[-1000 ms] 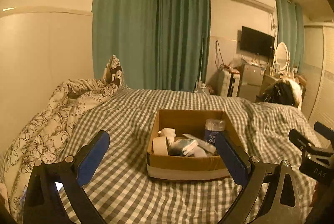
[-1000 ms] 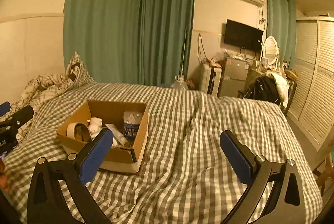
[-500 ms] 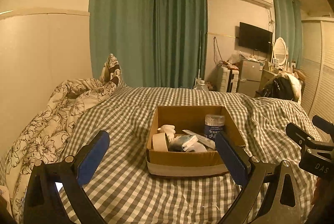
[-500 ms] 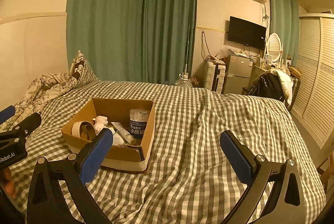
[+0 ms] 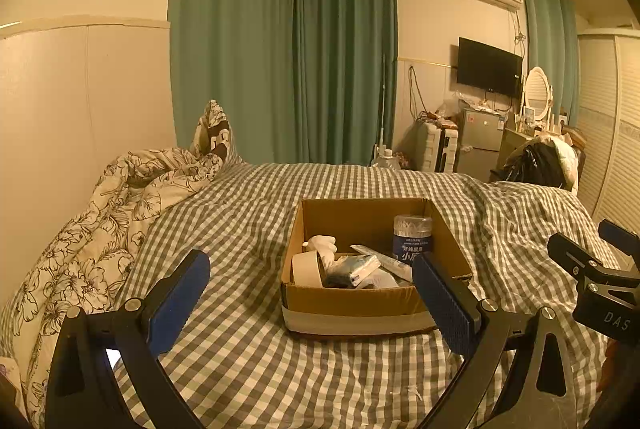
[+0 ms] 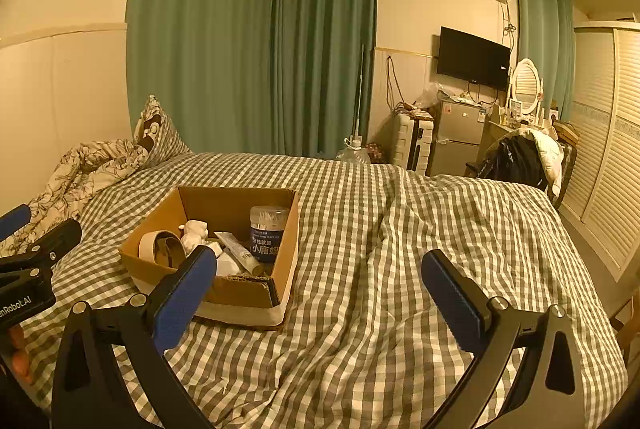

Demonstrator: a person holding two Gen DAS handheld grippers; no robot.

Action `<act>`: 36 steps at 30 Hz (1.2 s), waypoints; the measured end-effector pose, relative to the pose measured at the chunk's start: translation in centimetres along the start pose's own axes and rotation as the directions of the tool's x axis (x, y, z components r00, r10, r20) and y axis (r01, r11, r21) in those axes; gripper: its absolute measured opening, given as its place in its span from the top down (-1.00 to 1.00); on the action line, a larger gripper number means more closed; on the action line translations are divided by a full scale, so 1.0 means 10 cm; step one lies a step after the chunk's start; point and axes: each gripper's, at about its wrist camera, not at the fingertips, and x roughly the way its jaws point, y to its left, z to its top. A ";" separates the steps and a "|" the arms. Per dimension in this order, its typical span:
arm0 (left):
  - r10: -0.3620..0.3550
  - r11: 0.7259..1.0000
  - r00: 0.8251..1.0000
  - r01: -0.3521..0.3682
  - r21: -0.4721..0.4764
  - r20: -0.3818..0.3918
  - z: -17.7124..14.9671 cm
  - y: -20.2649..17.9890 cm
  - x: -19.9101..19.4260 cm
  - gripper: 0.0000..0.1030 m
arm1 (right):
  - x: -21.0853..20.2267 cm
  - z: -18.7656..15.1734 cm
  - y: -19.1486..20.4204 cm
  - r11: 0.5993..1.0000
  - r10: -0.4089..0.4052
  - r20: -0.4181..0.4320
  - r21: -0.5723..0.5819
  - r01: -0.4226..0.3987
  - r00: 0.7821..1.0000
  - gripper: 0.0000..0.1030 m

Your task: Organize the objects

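Cardboard box (image 5: 352,299) contents partly hidden behind spread, empty left claw (image 5: 312,283); right claw (image 6: 320,283) likewise.

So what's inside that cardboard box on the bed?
The cardboard box holds a tape roll, a white figurine, a tube, a cotton swab jar and a packet. Anything beneath them is covered.

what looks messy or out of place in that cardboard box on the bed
Nothing is spilled or broken. The open brown cardboard box holds a jumble: a tape roll on edge, a white tube lying slanted, and a blue-labelled clear jar standing upright. The box's near right corner looks frayed.
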 end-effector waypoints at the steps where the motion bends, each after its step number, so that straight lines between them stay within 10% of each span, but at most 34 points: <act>1: 0.000 1.000 1.000 0.000 0.001 -0.001 0.00 0.00 0.00 -1.00 | 0.00 0.00 0.00 1.000 0.001 -0.001 0.000 -0.001 1.000 -0.99; 36: 0.015 1.000 1.000 -0.015 0.002 -0.015 -0.02 0.04 0.01 -1.00 | 0.06 -0.05 0.07 1.000 -0.001 -0.028 -0.025 0.001 1.000 -0.99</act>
